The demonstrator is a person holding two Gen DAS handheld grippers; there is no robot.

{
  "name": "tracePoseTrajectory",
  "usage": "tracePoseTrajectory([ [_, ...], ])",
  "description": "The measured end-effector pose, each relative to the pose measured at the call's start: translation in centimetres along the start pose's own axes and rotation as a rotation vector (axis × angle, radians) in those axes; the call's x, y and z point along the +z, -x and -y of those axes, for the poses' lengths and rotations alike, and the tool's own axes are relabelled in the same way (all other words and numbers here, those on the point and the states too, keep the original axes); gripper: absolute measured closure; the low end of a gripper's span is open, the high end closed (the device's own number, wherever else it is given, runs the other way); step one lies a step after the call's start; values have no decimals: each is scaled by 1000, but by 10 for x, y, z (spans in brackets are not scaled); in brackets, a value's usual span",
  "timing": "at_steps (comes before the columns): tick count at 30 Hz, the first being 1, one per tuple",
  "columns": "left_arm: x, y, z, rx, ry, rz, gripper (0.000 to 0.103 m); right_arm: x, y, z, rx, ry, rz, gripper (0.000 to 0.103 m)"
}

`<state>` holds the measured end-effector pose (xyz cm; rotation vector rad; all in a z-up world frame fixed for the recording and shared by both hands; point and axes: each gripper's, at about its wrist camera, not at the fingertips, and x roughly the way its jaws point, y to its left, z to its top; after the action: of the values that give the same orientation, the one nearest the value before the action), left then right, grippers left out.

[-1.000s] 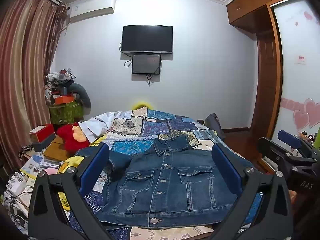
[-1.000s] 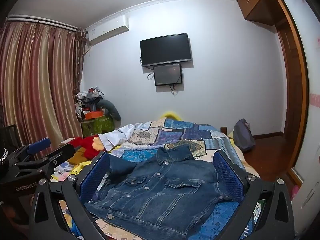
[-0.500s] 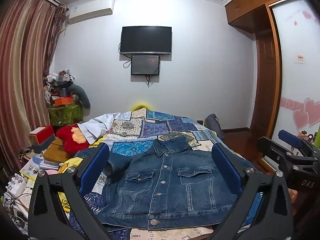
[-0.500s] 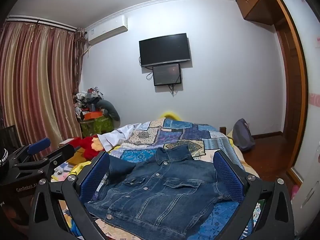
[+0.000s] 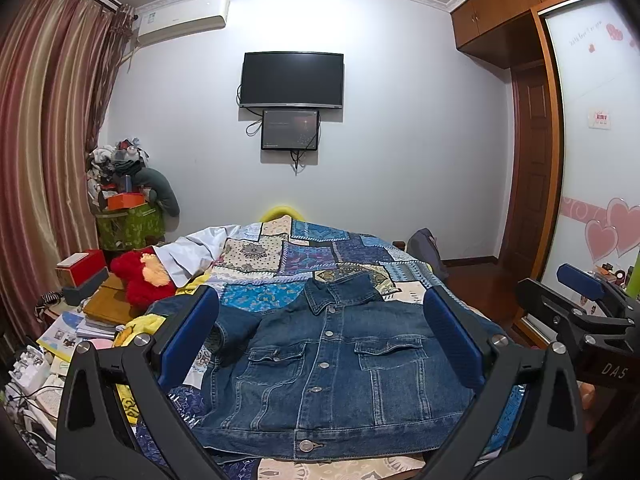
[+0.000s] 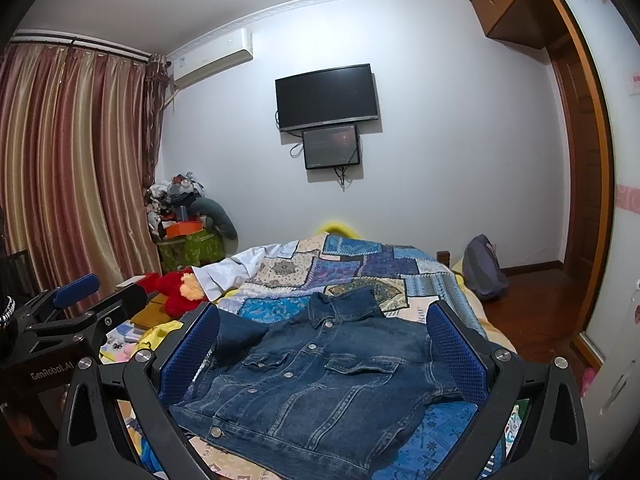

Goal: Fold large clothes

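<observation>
Comparing with a second ago, almost nothing is changed: the denim jacket (image 5: pixel 336 364) is left flat and unfolded on the bed (image 5: pixel 280 256), while the left claw (image 5: pixel 320 344) and right claw (image 6: pixel 324 356) are held spread and empty above it, so folding is judged not yet begun.

You're in somebody's bedroom: a bed (image 5: pixel 408 256) under a patchwork quilt (image 5: pixel 304 248), wall TV (image 5: pixel 292 79) above its far end, striped curtains (image 5: pixel 44 152) left of it, wooden wardrobe (image 5: pixel 532 152) right.

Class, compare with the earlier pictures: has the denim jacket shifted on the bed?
No. The denim jacket lies in the same spot on the patchwork quilt, its collar by the same patches.
</observation>
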<state>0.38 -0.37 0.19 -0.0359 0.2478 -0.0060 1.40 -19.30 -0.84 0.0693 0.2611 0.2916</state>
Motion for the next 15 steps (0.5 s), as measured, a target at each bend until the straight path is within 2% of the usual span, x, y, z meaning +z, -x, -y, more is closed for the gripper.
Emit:
tracePoseTrajectory([
  [15, 0, -1, -1, 1, 3, 6, 0, 2, 0, 1, 0, -1, 0, 0],
])
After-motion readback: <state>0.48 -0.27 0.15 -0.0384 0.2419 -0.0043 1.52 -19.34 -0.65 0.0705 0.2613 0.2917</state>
